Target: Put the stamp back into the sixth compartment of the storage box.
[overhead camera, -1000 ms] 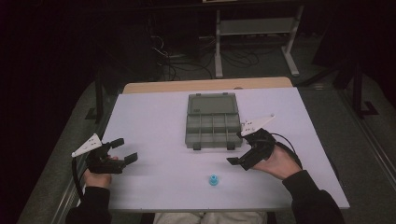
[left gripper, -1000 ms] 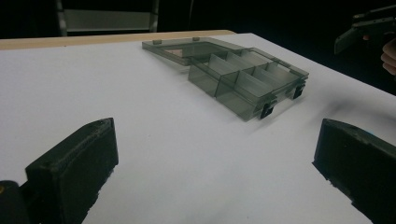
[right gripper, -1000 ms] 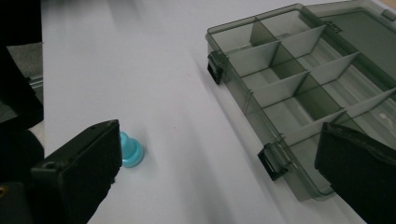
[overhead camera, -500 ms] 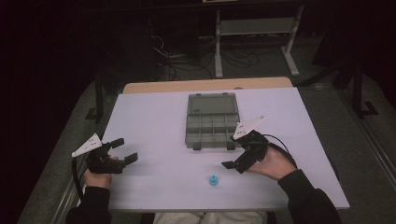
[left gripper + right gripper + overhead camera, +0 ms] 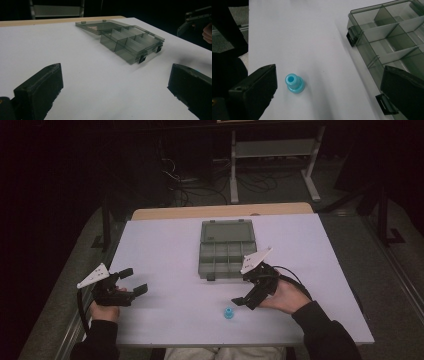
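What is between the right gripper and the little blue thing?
Nothing: in the high view, bare white table lies between the right gripper and the blue piece.

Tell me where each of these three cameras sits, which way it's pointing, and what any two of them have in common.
High view: fixed above the person's side, looking forward and down at the table; forearms, left gripper and right gripper enter below.
Left gripper view: rides the left gripper, facing the open organizer box; its open jaws frame it.
Right gripper view: rides the right gripper, angled down at the blue piece.
Shared: all three show the box.
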